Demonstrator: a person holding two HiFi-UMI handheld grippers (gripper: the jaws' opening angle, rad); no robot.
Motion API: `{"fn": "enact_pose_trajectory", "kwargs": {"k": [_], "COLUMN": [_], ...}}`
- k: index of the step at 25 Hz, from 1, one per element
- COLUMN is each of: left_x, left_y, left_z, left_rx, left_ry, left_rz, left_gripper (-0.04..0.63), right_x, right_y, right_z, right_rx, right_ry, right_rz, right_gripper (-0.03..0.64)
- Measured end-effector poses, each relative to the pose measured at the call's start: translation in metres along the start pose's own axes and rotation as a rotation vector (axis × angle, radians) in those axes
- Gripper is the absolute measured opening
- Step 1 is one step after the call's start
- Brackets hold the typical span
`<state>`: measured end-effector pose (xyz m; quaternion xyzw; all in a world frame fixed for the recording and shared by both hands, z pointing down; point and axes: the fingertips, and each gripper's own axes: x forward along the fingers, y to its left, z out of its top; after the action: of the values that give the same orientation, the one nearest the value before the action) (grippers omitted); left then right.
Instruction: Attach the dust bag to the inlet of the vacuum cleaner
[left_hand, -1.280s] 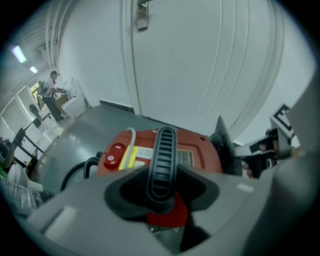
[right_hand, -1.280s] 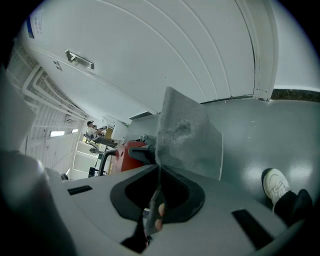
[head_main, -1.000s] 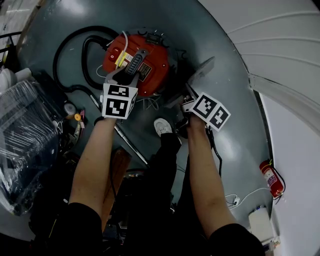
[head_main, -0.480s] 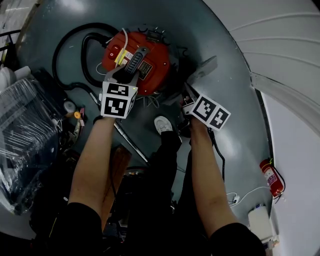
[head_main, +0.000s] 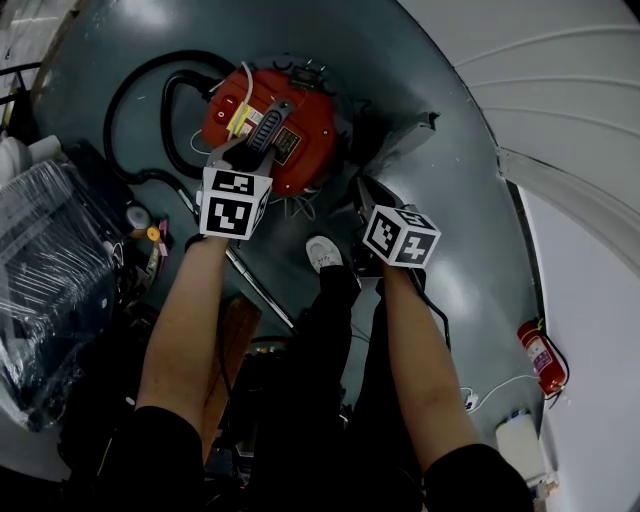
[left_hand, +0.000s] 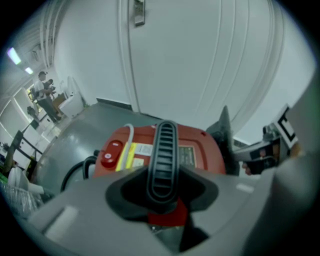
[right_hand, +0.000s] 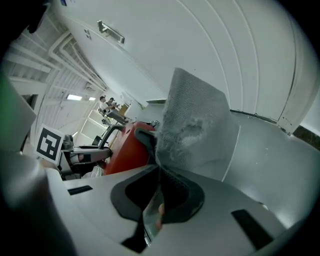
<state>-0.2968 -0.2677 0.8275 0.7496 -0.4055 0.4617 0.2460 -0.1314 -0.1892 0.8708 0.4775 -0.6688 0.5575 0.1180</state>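
The red vacuum cleaner (head_main: 290, 120) stands on the grey floor, its black ribbed handle (left_hand: 162, 155) running across the top. My left gripper (left_hand: 162, 197) is shut on that handle and points steeply down at it; in the head view the left gripper (head_main: 252, 145) sits over the red lid. To the right of the vacuum, my right gripper (right_hand: 160, 197) is shut on the lower edge of the grey fabric dust bag (right_hand: 197, 122). The dust bag (head_main: 405, 140) stands up from the jaws beside the red body (right_hand: 125, 150). The inlet is hidden.
A black hose (head_main: 150, 90) loops on the floor left of the vacuum. A plastic-wrapped bundle (head_main: 50, 260) fills the left side. A metal tube (head_main: 255, 285) lies near the person's shoe (head_main: 322, 253). A fire extinguisher (head_main: 540, 355) stands at the right by the white wall.
My right gripper has rolled and drifted left and lower, its marker cube now facing differently; the dust bag turned with it, nearer the vacuum. The left gripper has stayed on the handle.
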Motion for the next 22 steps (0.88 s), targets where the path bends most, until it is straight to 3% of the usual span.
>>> {"fn": "enact_pose_trajectory", "kwargs": {"k": [2, 8, 15, 18, 22], "left_x": [0.000, -0.001, 0.002, 0.002, 0.001], "left_y": [0.000, 0.001, 0.002, 0.001, 0.001], "left_z": [0.000, 0.002, 0.000, 0.000, 0.000], "left_rx": [0.000, -0.004, -0.008, -0.011, -0.015], "left_ry": [-0.001, -0.003, 0.000, 0.003, 0.004], "left_rz": [0.001, 0.011, 0.016, 0.017, 0.021], "left_gripper": [0.150, 0.150, 0.151, 0.152, 0.152], "right_x": [-0.003, -0.009, -0.005, -0.001, 0.002], "right_y": [0.002, 0.002, -0.006, -0.004, 0.003], "right_z": [0.004, 0.019, 0.037, 0.044, 0.034], "right_rx": [0.032, 0.340, 0.576, 0.532, 0.306], "right_ry": [0.013, 0.045, 0.054, 0.063, 0.095], "right_rz": [0.013, 0.130, 0.242, 0.219, 0.145], "right_gripper": [0.011, 0.009, 0.009, 0.009, 0.009]}}
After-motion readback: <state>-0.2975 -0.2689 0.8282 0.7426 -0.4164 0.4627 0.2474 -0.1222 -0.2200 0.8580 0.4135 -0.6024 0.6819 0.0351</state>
